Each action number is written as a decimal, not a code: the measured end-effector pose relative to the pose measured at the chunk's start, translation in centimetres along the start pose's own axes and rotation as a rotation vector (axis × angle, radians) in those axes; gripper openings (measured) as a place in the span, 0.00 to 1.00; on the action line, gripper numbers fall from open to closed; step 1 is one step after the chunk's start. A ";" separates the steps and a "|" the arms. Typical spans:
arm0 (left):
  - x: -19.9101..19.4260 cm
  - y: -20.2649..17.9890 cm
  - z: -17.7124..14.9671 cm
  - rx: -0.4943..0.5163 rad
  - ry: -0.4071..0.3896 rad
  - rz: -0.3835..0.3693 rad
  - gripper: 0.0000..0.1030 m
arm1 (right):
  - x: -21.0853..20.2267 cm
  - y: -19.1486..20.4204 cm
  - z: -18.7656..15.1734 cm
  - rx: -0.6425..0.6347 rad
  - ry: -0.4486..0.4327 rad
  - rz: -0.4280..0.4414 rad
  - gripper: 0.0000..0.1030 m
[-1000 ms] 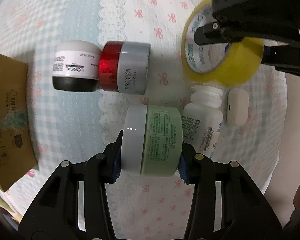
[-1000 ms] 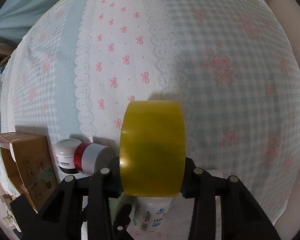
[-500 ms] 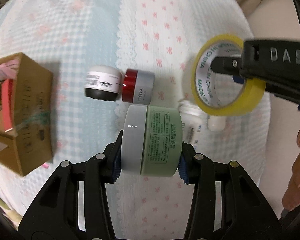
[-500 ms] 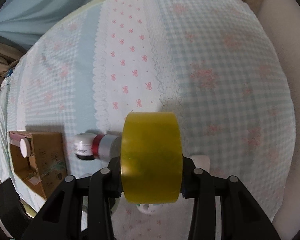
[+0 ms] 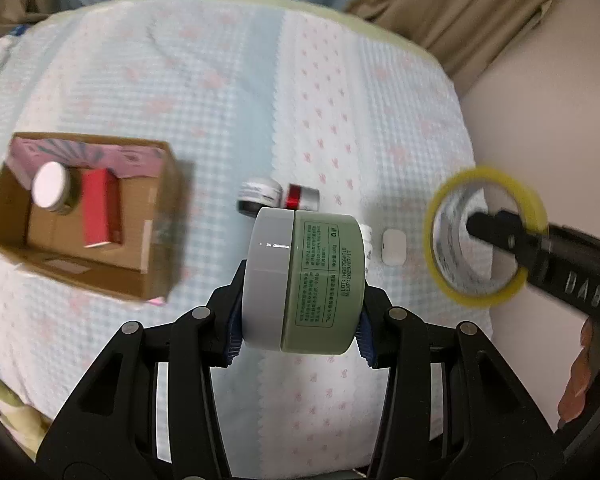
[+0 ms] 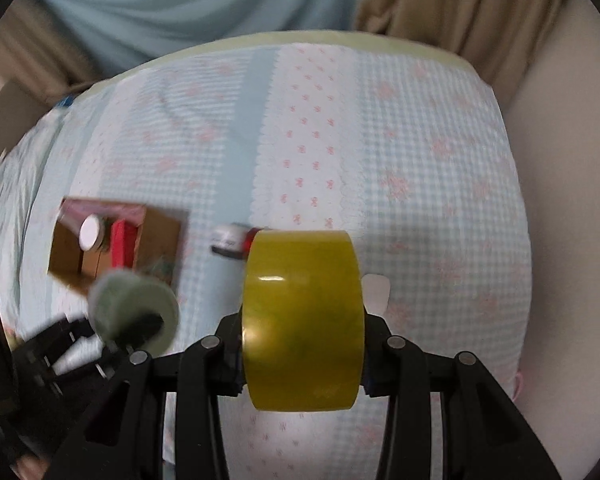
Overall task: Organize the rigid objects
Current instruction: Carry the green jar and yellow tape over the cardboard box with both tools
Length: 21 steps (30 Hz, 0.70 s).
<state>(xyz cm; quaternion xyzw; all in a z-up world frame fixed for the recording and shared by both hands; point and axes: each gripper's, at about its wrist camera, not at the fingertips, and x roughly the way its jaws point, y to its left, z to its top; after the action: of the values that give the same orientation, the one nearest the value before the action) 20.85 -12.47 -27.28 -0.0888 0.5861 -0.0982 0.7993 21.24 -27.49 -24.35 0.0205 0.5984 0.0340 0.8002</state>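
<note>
My left gripper (image 5: 298, 338) is shut on a green jar with a grey lid (image 5: 304, 280), held high above the bed. My right gripper (image 6: 302, 360) is shut on a yellow tape roll (image 6: 302, 320), also held high; the roll shows at the right of the left wrist view (image 5: 486, 236). An open cardboard box (image 5: 156, 240) lies left on the bed, holding a white-lidded jar (image 5: 51, 188) and a red box (image 5: 100, 208). A white-and-black jar (image 5: 258, 196) and a red-and-silver jar (image 5: 302, 197) lie on the bedcover beyond the green jar.
A small white flat case (image 5: 393, 246) lies right of the held jar, and a white bottle (image 5: 367, 236) peeks from behind the jar. The checked bedcover (image 5: 220, 100) ends at curtains at the back and a beige wall at the right.
Both grippers have risen well above the bed with their loads. The jars on the cover look smaller and the whole cardboard box has come into view.
</note>
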 end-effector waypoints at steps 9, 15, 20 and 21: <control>-7.2 6.2 -0.6 -0.047 -0.050 0.025 0.40 | -3.4 6.2 -2.5 -0.107 -0.019 0.046 0.37; -10.8 11.2 0.1 -0.069 -0.084 0.032 0.40 | -4.2 10.6 -2.8 -0.125 -0.032 0.083 0.37; -12.6 16.2 1.4 -0.070 -0.098 0.018 0.40 | -4.3 15.3 -2.0 -0.107 -0.040 0.103 0.37; -12.7 17.4 1.8 -0.068 -0.097 0.014 0.40 | -4.2 16.0 -1.8 -0.100 -0.040 0.104 0.37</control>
<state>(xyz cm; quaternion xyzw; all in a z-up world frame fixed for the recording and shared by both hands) 19.78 7.68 -19.49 -0.1166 0.5503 -0.0683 0.8239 17.87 -11.91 -19.62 0.0123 0.5777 0.1050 0.8094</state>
